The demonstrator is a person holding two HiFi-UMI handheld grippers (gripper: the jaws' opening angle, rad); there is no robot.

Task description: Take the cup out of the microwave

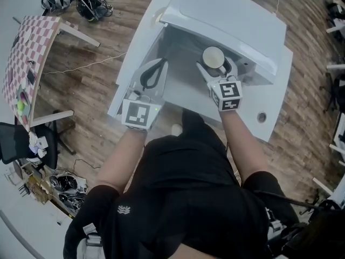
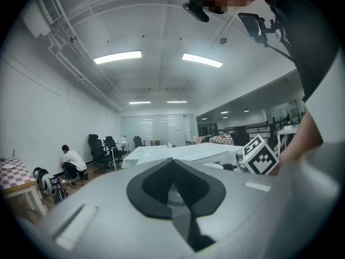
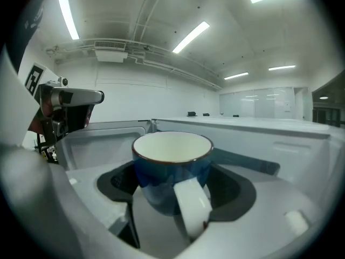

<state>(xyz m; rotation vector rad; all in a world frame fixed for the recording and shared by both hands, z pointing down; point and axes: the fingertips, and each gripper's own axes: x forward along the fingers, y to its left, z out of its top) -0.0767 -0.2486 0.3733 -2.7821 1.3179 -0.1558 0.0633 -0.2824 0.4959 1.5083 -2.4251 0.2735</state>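
Observation:
A blue cup [image 1: 213,57] with a cream inside sits between the jaws of my right gripper [image 1: 214,65] at the open front of the white microwave [image 1: 232,20]. In the right gripper view the cup [image 3: 171,169] is upright, its white handle [image 3: 191,205] turned toward the camera, and the right gripper [image 3: 172,185] is shut on its sides. My left gripper [image 1: 153,72] hovers to the left of the cup, in front of the opening, shut with nothing in it. Its black pads [image 2: 175,185] meet in the left gripper view.
The microwave stands on a white table [image 1: 135,53] with a round hole [image 1: 262,116] near its right edge. A checkered table [image 1: 32,53], an office chair [image 1: 21,144] and floor cables [image 1: 81,1] lie to the left. A person [image 2: 70,161] crouches far off.

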